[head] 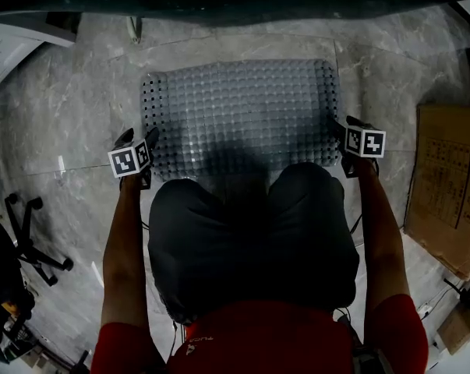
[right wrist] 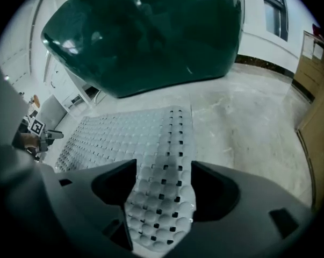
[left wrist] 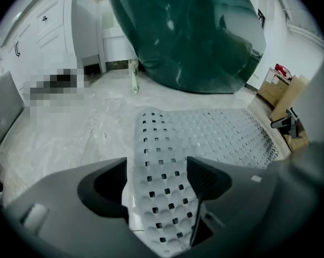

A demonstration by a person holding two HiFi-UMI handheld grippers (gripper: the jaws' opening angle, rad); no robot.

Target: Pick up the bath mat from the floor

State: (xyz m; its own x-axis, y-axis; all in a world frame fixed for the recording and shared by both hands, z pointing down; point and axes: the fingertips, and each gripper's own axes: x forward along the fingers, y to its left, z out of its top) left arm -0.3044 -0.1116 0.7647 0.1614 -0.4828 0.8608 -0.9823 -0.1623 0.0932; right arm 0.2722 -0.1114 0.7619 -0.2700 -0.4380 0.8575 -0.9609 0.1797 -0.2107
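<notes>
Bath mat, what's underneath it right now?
The bath mat lies on the pale marbled floor, which shows beside and beyond it. The floor directly beneath is covered, and the person's knees hide the mat's near edge.

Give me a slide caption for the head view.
Person crouching with the open left gripper and open right gripper at opposite ends of a grey bath mat on the floor.

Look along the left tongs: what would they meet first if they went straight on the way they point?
Most likely the bath mat: its perforated left edge lies straight ahead between the open left tongs, flat on the floor. How much gap remains is unclear.
</notes>
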